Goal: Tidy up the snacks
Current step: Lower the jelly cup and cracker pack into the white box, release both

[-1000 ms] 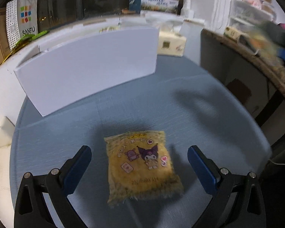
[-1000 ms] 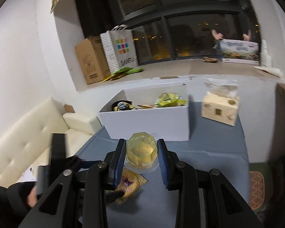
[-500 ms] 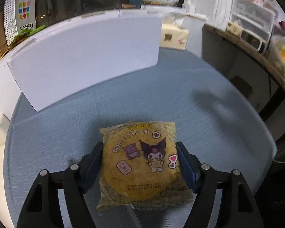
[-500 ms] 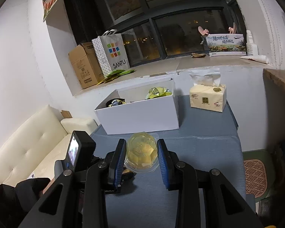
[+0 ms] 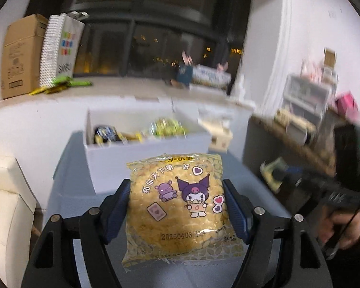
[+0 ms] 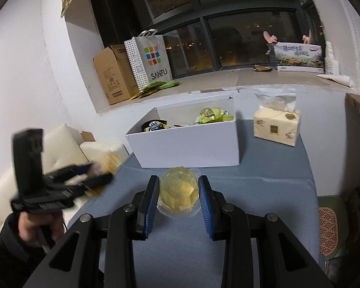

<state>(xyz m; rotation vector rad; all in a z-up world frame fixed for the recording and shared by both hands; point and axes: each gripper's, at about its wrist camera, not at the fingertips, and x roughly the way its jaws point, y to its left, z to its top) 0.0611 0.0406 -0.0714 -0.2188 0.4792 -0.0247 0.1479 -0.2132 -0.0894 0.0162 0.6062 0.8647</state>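
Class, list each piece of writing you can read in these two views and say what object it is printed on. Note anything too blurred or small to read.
"SANFU": white paper bag on the sill.
"和你天下第一好": yellow snack packet in the left gripper.
"20250403": date stamp low on the same packet; the characters after it are blurred.
Unreadable: print on the cardboard box, the tissue pack, the long box by the window.

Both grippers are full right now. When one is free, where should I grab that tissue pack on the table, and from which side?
Take the tissue pack across its two long faces, around the middle of the soft block, coming down from above. It lies flat on the blue table right of the white box. Keep the jaws below the loose tissue sticking up on top.
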